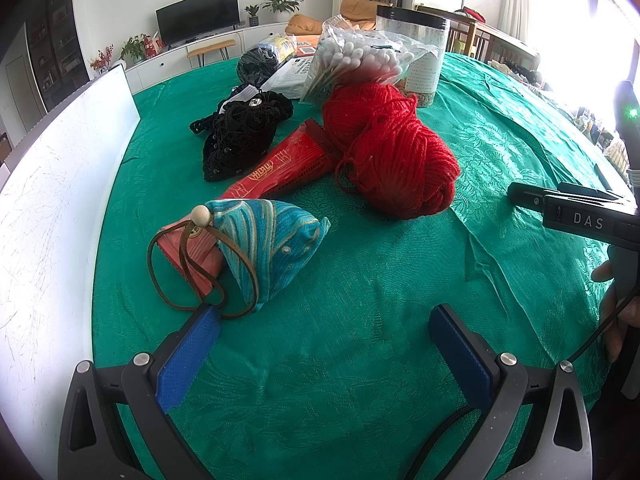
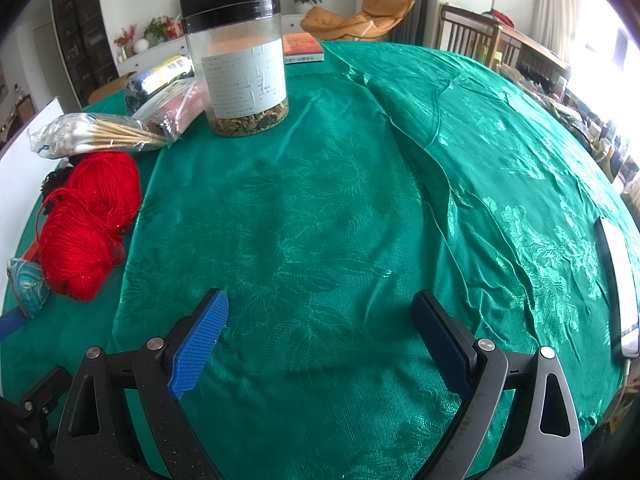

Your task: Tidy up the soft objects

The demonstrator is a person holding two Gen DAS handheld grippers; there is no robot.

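A red yarn ball (image 1: pixel 390 148) lies mid-table; it also shows at the left of the right wrist view (image 2: pixel 86 224). A teal fabric pouch (image 1: pixel 270 246) with a brown cord and wooden bead (image 1: pixel 200 216) lies just beyond my left gripper (image 1: pixel 324 318), which is open and empty; its left fingertip (image 1: pixel 206 320) touches the cord. A black crocheted piece (image 1: pixel 240 134) lies farther back. My right gripper (image 2: pixel 320 304) is open and empty over bare green cloth, right of the yarn.
A red wrapper (image 1: pixel 280 168), a pink packet (image 1: pixel 192 256), a bag of cotton swabs (image 1: pixel 360 60) and a clear jar (image 2: pixel 240 68) crowd the back. A white board (image 1: pixel 52 200) stands at the left. A phone (image 2: pixel 618 284) lies at the right edge.
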